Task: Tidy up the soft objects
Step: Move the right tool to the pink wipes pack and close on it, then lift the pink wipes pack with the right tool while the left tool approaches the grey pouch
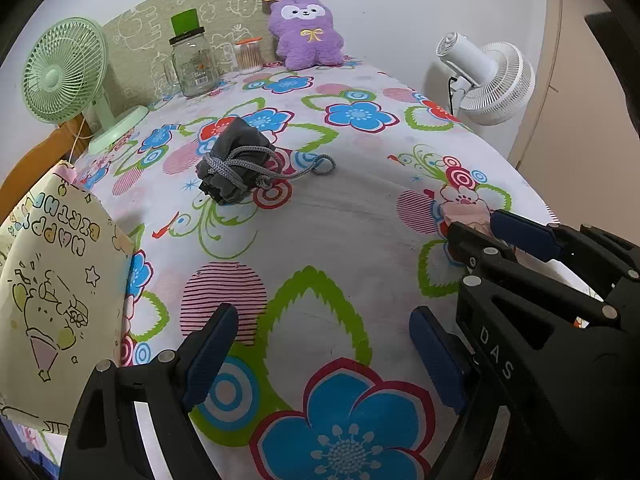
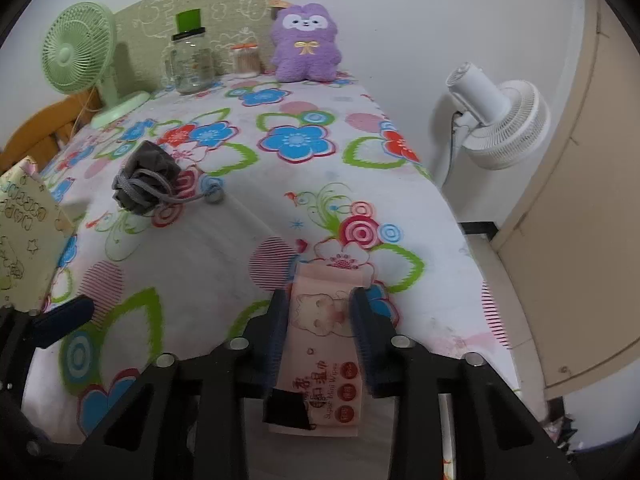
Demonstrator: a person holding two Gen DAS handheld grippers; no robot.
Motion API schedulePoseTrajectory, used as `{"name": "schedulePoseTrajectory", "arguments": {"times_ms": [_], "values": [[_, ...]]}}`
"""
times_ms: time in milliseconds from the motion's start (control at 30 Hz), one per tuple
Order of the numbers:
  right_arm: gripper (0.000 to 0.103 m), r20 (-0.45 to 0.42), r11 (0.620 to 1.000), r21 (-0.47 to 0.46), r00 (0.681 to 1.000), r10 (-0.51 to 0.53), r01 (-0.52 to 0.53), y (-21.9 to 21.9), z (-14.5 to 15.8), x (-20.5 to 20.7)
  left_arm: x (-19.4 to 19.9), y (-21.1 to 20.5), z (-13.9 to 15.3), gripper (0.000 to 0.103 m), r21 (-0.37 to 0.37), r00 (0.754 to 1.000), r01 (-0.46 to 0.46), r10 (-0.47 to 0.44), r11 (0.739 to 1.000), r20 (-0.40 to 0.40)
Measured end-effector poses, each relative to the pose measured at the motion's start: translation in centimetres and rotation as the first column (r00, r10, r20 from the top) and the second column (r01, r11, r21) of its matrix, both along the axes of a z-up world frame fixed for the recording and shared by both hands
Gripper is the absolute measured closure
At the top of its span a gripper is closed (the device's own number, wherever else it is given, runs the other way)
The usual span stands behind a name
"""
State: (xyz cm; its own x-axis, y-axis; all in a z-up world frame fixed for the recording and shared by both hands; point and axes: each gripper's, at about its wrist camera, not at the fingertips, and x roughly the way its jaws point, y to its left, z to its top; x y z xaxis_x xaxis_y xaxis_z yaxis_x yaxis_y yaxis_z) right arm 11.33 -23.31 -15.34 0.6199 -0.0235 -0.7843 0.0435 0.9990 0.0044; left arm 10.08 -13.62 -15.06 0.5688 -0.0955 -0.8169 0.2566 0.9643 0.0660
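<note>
A pink pack of wet wipes (image 2: 320,320) with a cat picture sits between the pads of my right gripper (image 2: 320,308), which is shut on it just above the flowered tablecloth (image 2: 224,264). From the left wrist view the right gripper (image 1: 476,224) shows at the right with a pink corner of the wipes pack (image 1: 466,216) in its tips. My left gripper (image 1: 324,340) hovers open over the cloth with nothing between its fingers. A grey drawstring pouch (image 1: 236,160) (image 2: 146,178) lies mid-table. A purple plush toy (image 1: 306,32) (image 2: 306,44) sits upright at the back.
A cream "Happy Birthday" paper bag (image 1: 52,280) (image 2: 24,232) stands at the left edge. At the back are a green fan (image 1: 64,72), a glass jar with a green lid (image 1: 194,60) and a cotton-swab tub (image 1: 249,56). A white fan (image 2: 496,124) stands off the table's right edge.
</note>
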Motion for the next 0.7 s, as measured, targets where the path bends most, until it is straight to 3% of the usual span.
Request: {"name": "schedulePoseTrajectory", "arguments": {"times_ms": [100, 167, 233, 267, 700], "values": [[0.071, -0.001, 1.000, -0.005, 1.000, 0.002, -0.002, 0.02, 0.07, 0.11, -0.03, 0.03, 0.02, 0.015, -0.005, 1.000, 0.001, -0.001, 1.000, -0.003], [0.079, 0.007, 1.000, 0.001, 1.000, 0.014, -0.014, 0.09, 0.26, 0.06, -0.01, 0.06, 0.10, 0.015, -0.010, 1.000, -0.005, 0.005, 1.000, -0.003], [0.098, 0.009, 0.999, 0.024, 0.999, 0.043, -0.043, 0.36, 0.64, 0.18, 0.11, 0.14, 0.37, 0.015, -0.011, 1.000, -0.014, 0.014, 1.000, 0.005], [0.100, 0.000, 0.998, 0.042, 0.999, 0.053, -0.053, 0.48, 0.66, 0.37, 0.15, 0.14, 0.45, 0.015, -0.008, 1.000, -0.017, 0.017, 1.000, 0.010], [0.094, -0.042, 1.000, 0.010, 0.999, 0.023, -0.022, 0.31, 0.97, 0.45, 0.33, 0.19, 0.71, 0.015, -0.023, 1.000, 0.003, -0.002, 1.000, 0.006]]}}
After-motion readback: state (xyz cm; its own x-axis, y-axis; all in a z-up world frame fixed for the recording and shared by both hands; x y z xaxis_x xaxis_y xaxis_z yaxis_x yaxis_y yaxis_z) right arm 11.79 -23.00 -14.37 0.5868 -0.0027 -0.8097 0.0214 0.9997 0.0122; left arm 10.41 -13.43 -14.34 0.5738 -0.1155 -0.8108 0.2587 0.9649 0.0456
